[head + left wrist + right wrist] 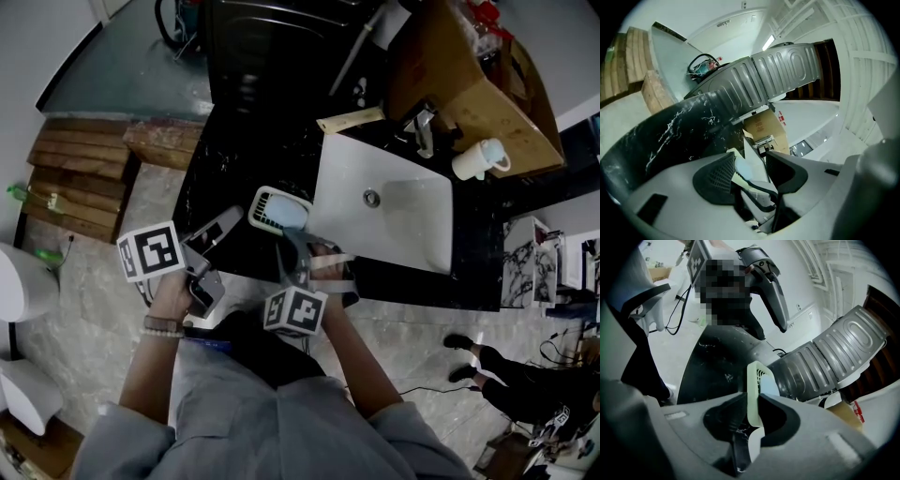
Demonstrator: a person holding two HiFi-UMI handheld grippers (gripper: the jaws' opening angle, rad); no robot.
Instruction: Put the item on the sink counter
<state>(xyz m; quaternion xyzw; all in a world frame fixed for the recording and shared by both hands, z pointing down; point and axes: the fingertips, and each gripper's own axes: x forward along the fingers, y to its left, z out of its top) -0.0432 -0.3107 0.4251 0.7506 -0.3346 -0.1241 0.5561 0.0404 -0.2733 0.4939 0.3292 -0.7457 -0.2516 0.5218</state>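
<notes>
The item is a pale green slotted dish (278,210) with a light blue block in it. It sits over the black marble counter (220,173), just left of the white sink basin (394,216). My right gripper (298,246) is shut on the dish's near rim. In the right gripper view the rim (753,385) stands upright between the pads. My left gripper (223,228) is open to the left of the dish, its pads clear of it. In the left gripper view the dish (743,169) shows beyond the spread jaws.
A faucet (424,127) and a white cup (480,157) stand behind the basin, beside a cardboard box (469,84). A dark ribbed appliance (272,47) sits at the back. Wooden pallets (84,159) lie left, and someone's shoes (464,356) are on the floor to the right.
</notes>
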